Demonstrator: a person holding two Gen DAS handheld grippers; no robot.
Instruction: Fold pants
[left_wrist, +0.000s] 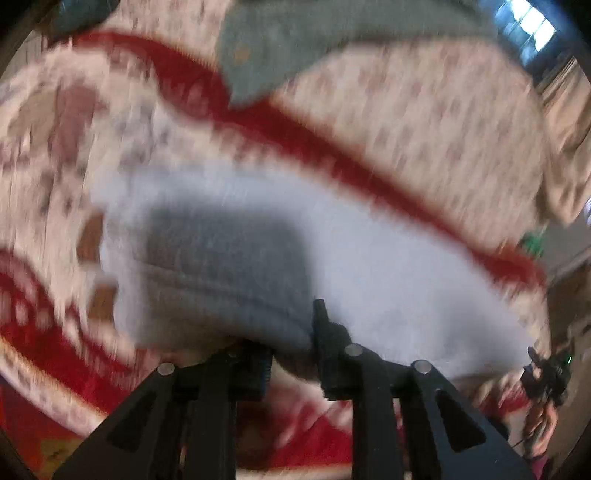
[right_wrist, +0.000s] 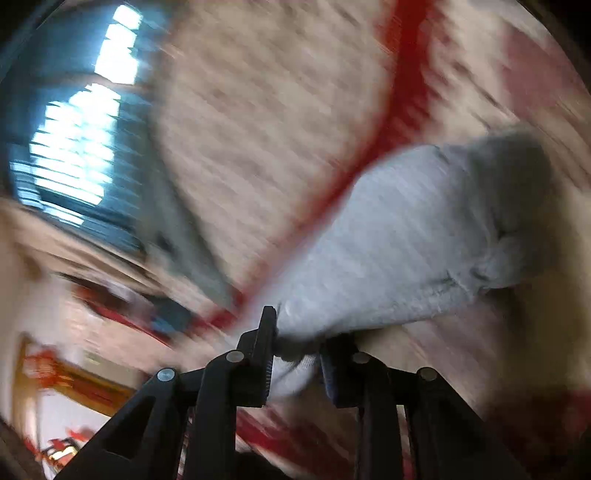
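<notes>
Both grippers clamp the pale grey pants (left_wrist: 388, 258): left gripper (left_wrist: 291, 354) and right gripper (right_wrist: 295, 354) each pinch cloth between their fingers. Beyond lies a cream-and-red patterned rug (left_wrist: 424, 122); farther off, a bright window (right_wrist: 85, 129). Everything's blurred.

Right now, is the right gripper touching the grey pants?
Touching. The right wrist view shows the right gripper shut on a bunched edge of the grey pants, fabric pinched between both fingers.

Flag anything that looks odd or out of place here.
Nothing stands out. Both views are motion-blurred. The left gripper and right gripper each pinch the grey pants above the red-patterned rug.
</notes>
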